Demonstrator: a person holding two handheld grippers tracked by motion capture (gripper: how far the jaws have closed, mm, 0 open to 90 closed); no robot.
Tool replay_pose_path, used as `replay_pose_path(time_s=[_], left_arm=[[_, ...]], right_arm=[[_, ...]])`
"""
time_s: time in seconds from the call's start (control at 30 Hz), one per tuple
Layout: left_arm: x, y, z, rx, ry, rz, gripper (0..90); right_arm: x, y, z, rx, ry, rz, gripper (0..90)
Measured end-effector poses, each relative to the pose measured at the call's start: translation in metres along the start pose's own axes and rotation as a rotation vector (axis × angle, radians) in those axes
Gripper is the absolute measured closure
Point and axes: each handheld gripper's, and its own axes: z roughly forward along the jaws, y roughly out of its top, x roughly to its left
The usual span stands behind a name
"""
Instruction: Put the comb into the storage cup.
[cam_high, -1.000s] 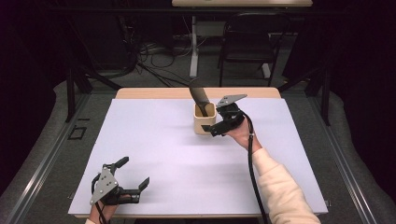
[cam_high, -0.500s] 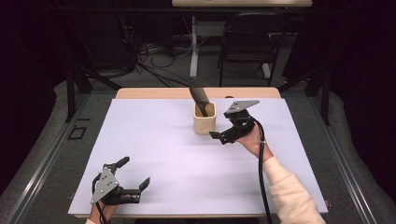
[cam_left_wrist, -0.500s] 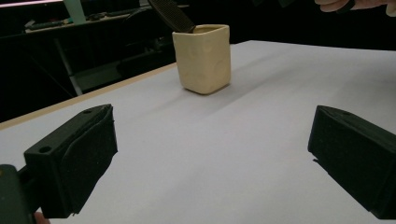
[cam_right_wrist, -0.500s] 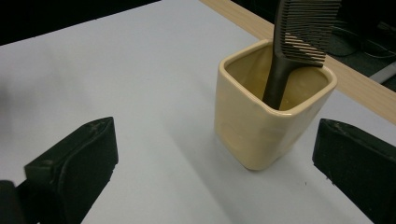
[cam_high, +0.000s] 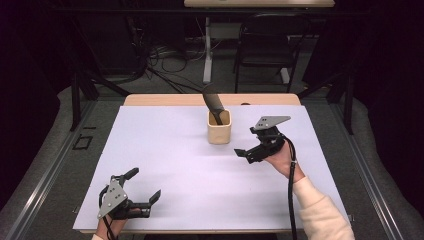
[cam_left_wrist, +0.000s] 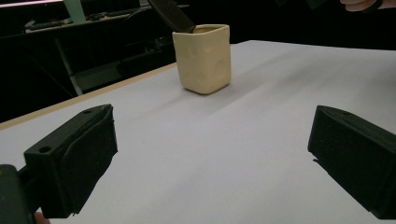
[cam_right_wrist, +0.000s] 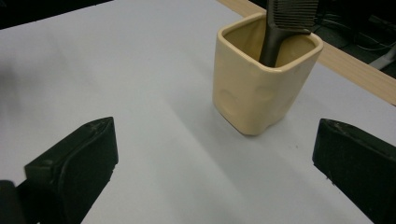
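Seeing black comb (cam_high: 214, 104) leaning in cream cup (cam_high: 219, 131) | my right tool (cam_high: 249, 153) beside cup, jaws apart, empty | left tool (cam_high: 145, 187) low near worktop (cam_high: 190, 170) edge, gaping, empty

— What's different from a second ago?

— My right gripper (cam_high: 250, 153) has left the cream cup (cam_high: 219, 128). It was up against the cup's right side at the frame's middle; now it sits lower and further right, apart from it, jaws spread wide.

— And the comb (cam_high: 213, 102)?

— I've let go; it leans in the cup.
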Motion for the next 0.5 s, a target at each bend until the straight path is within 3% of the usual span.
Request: replay_pose_path(time_s=[0.5], left_arm=[[0.000,0.000,0.000,0.000,0.002,-0.003,1.2]], right_arm=[[0.005,-0.028,-0.023,0.017,-0.020,0.008,0.0]])
